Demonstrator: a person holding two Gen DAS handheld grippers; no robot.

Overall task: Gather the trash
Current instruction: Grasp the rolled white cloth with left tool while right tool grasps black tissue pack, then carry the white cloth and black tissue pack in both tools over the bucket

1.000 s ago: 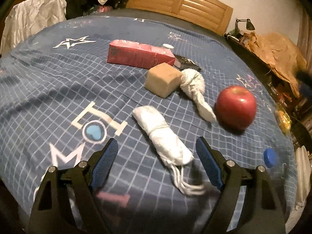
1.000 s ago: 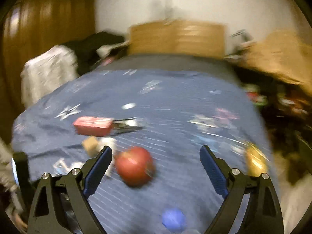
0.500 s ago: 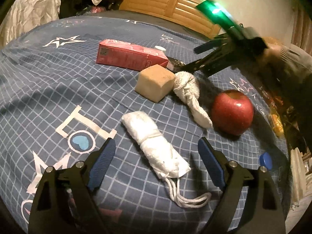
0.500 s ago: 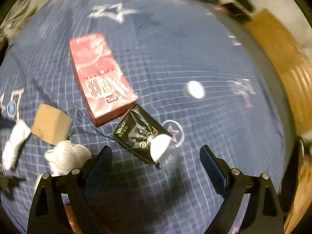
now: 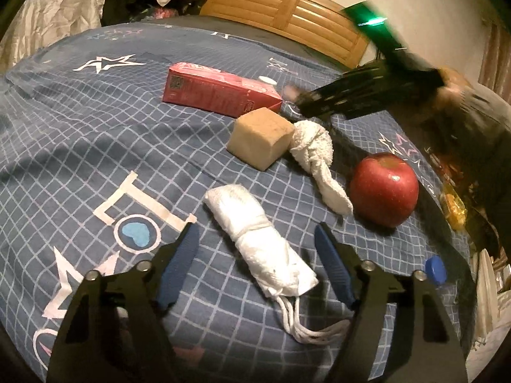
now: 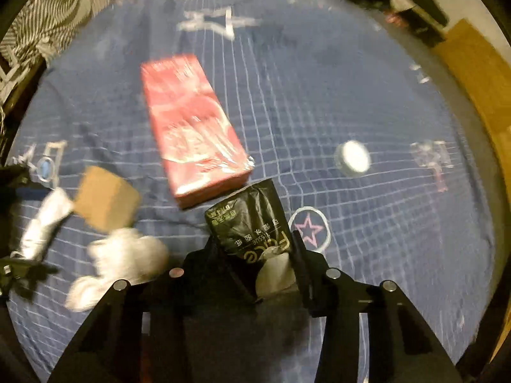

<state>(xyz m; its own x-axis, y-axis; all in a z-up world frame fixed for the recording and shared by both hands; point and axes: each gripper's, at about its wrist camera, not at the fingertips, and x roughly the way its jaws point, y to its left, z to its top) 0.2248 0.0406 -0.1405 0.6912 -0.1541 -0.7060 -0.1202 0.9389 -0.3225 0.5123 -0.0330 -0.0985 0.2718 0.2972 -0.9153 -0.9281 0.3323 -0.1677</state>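
Right gripper (image 6: 255, 255): jaws have just been closing, now narrow around the black tissue packet (image 6: 247, 221) on the bed; the fingers (image 6: 298, 255) flank its near end and look pressed against it. Packet lies flat on the blue checked bedspread (image 6: 367, 95), its far corner just beside the red carton (image 6: 191, 127), white tissue poking out at the near end. Right view is motion-blurred.

Left gripper (image 5: 257, 255): jaws have just been closing a bit but stand fairly wide, either side of the rolled white bag (image 5: 260, 244). Blue pads (image 5: 179, 265) clear of it, nothing gripped. Bag lies diagonally on the bedspread (image 5: 80, 146), drawstrings (image 5: 306, 327) trailing toward the camera.

Other stuff on the bed, left view:
- red carton (image 5: 220, 91) lying on its side, far centre
- tan cube (image 5: 260, 137) just in front of the carton, touching the twisted white cloth (image 5: 314, 156)
- red apple (image 5: 385, 190) right of the cloth, near its tail end
- blue bottle cap (image 5: 435, 269) near the right edge of the bed
- white cap (image 5: 267, 80) behind the carton; same cap in the right view (image 6: 353, 158), well apart from the packet

The right gripper (image 5: 361, 95) shows in the left view as a blurred black body reaching in from the right behind the cube; person's sleeve (image 5: 472, 127) behind it. Wooden headboard (image 5: 281, 16) at the far end.
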